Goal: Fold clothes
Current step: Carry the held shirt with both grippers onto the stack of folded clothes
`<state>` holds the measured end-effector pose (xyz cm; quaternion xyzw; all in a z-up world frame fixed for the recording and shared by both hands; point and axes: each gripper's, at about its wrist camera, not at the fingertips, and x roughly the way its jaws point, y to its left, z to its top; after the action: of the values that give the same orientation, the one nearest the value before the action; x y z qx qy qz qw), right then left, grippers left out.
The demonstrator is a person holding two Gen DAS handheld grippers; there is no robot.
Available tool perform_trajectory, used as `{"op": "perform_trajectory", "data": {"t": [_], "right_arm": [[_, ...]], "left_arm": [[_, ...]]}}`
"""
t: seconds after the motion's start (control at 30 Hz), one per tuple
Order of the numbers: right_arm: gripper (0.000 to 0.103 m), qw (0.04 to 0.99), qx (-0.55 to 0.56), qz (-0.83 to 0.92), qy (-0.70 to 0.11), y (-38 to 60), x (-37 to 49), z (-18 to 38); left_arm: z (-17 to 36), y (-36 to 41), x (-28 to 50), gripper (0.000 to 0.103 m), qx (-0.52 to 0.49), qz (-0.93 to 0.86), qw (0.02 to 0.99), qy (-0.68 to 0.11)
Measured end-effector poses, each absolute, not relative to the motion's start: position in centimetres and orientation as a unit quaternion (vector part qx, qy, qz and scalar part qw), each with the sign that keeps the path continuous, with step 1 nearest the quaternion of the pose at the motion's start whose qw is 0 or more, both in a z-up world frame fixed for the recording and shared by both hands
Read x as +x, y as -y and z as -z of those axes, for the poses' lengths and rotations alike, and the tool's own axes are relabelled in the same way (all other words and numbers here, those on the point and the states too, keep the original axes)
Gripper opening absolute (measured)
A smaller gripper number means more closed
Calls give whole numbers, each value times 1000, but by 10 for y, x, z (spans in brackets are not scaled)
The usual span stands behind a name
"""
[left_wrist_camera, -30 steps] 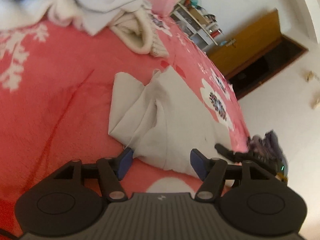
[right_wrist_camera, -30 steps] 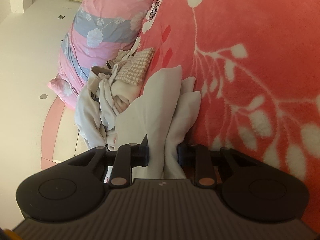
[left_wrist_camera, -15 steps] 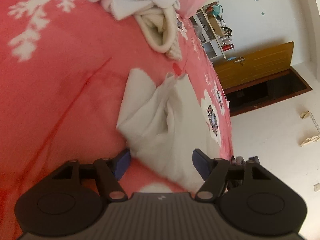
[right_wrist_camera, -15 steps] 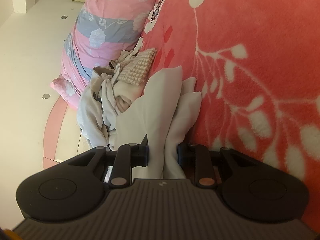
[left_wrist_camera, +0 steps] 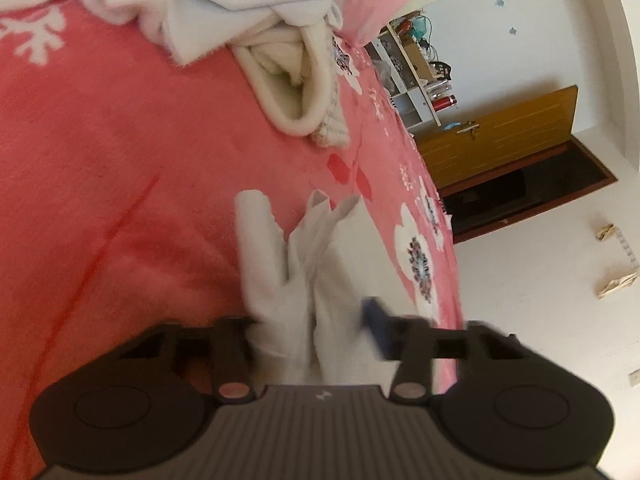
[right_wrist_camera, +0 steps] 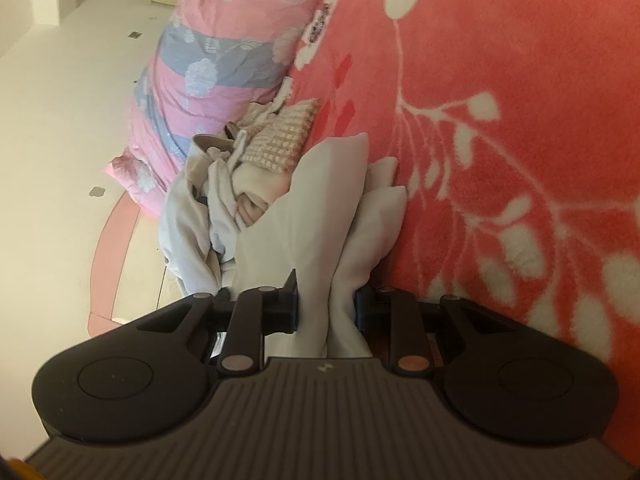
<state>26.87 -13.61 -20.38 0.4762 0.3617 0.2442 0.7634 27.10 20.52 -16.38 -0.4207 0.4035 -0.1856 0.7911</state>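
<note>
Gathering the grey garment [left_wrist_camera: 304,280]: right gripper [right_wrist_camera: 326,304] clamps it, left gripper [left_wrist_camera: 308,320] closing around it; next, lift evenly.

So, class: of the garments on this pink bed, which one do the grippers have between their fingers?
The flat pale grey garment, lying apart from the heaped pile of clothes; the right gripper clamps it.

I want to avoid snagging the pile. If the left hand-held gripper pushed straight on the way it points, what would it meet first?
The left hand-held gripper, its jaws closing around the pale grey garment, would plough further into that cloth, then probably the red blanket; the clothes pile lies farther off.
</note>
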Motion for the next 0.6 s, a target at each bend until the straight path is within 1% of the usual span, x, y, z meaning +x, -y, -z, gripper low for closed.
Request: {"op": "perform_trajectory", "data": {"t": [0.17,0.33,0.6], "right_arm": [[21,768,481,-251,-341,140,267,198],[20,768,495,-251,-320,153,260,187],[20,785,512,-238,-254,212,225,151]], "left_arm": [[151,-199,267,14,-418,198,798,-386],[125,-182,269,13,-413,228,802,-367],[80,-111,285,13,-388,287,792,-375]]}}
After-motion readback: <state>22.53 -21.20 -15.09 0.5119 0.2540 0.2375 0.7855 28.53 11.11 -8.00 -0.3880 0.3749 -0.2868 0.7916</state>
